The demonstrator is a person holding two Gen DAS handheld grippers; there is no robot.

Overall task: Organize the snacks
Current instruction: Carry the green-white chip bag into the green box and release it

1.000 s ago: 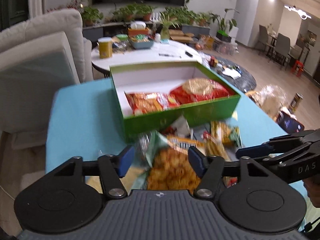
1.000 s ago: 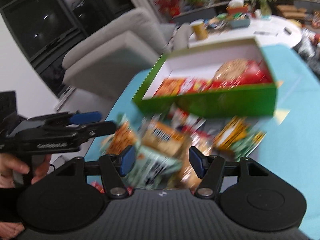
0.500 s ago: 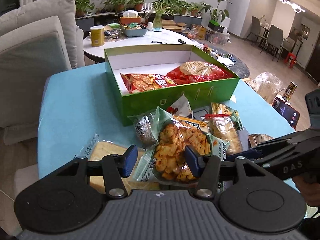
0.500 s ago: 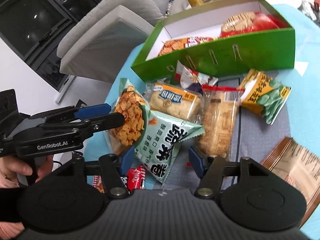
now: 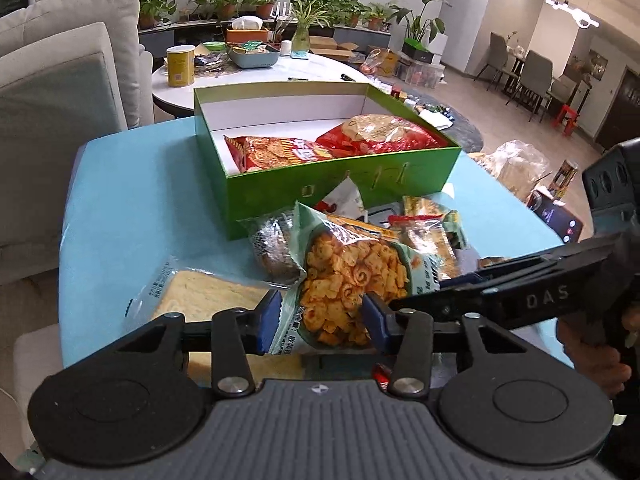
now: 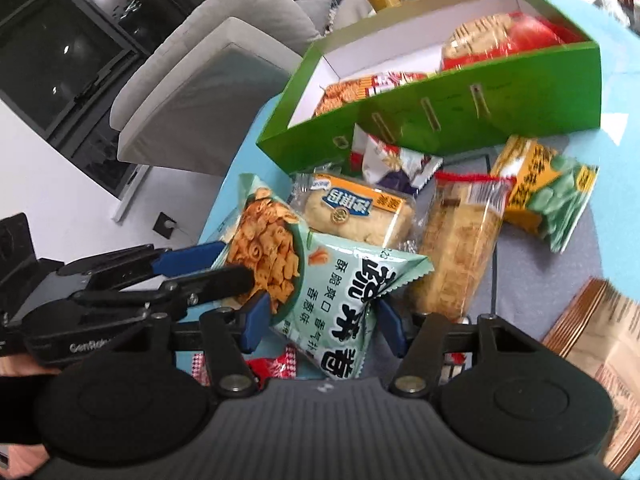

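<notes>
Snacks lie heaped on the blue desk (image 5: 132, 184), and the one between our claws is a mint-green bag of orange spiral crisps (image 5: 352, 276). In the left wrist view our left claw (image 5: 322, 316) straddles the bag's lower end with a blue pad at each side; the pads look just against the wrapper, though we cannot tell whether they press it. In the right wrist view our right claw (image 6: 322, 326) stands spread, its blue pads flanking the same bag's printed corner (image 6: 340, 300), the pad at 3 o'clock apart from the film. Our left claw's fingers (image 6: 208, 276) reach in from 9 o'clock across the picture of the crisps.

At 12 o'clock of that bag, in the right wrist view, sits a wrapped bun with a yellow label (image 6: 356, 216); at 2 o'clock lies a clear pack of pale biscuits (image 6: 460, 248), and beyond it a yellow-and-green snack packet (image 6: 544, 196). A clear-wrapped flat cake (image 5: 204, 296) lies at 9 o'clock in the left wrist view.

Behind the heap stands the green box (image 5: 340, 188), open, white inside. It holds a red cracker bag (image 5: 276, 152) at its left and a red bag with a round cracker picture (image 5: 380, 134) at its right, side by side along the near wall.

A grey sofa (image 5: 52, 92) stands at 9 o'clock of the desk, and a white round table (image 5: 256, 76) at 12 o'clock behind the box.
</notes>
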